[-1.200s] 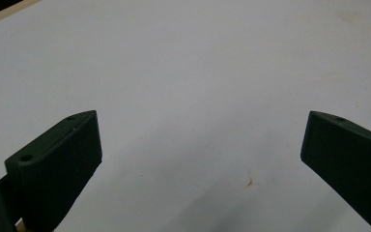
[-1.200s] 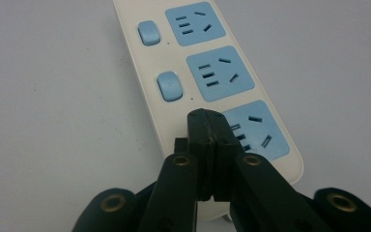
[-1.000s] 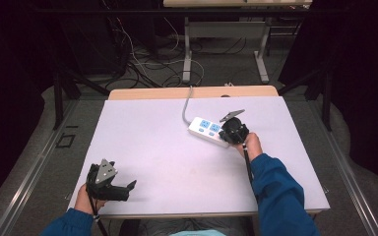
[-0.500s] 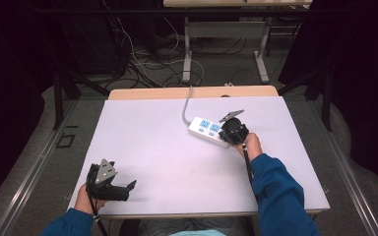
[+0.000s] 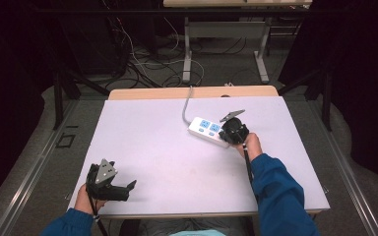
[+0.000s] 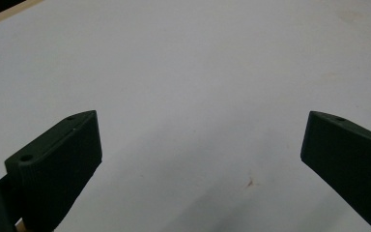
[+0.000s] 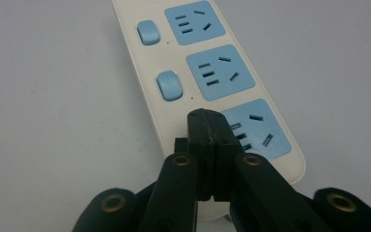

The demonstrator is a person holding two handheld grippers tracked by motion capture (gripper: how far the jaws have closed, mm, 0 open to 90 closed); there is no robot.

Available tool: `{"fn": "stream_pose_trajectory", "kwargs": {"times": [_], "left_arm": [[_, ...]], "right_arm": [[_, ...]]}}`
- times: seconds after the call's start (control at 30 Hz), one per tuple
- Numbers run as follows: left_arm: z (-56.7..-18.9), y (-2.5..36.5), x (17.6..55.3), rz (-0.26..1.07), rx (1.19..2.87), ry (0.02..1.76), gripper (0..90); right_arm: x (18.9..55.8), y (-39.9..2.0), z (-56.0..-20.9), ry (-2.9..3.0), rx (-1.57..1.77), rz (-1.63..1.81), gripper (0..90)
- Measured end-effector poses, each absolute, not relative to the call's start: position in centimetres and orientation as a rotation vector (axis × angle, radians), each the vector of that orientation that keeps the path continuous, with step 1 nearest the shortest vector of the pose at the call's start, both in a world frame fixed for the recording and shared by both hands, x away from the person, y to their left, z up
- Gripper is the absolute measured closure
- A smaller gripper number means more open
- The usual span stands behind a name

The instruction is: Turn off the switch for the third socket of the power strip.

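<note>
Grippers: two. Left gripper sits at the near left table edge, jaws spread wide with nothing between them; its own view gives bare white surface between both pads. Right gripper farther out, jaws pressed together, gripping nothing, tips on the near end of one white power strip lying right of centre. Right gripper view counts three blue sockets and two blue switches; a third switch spot is covered by the jaws. High view alone shows the grey cable running off the far edge; sockets there too small to count.
</note>
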State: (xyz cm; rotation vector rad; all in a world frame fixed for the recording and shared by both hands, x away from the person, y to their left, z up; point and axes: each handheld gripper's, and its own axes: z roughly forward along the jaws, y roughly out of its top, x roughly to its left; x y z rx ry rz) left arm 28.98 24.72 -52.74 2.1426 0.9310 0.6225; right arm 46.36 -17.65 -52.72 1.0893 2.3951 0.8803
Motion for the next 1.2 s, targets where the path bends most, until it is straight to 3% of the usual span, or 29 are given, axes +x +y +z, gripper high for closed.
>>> {"fn": "stream_pose_trajectory", "kwargs": {"times": [1.2], "left_arm": [[-52.68,24.76,28.99,0.637,2.140,0.922,0.9]], "right_arm": [[46.43,-17.33,-52.89,2.382,1.079,0.901,90.0]]}}
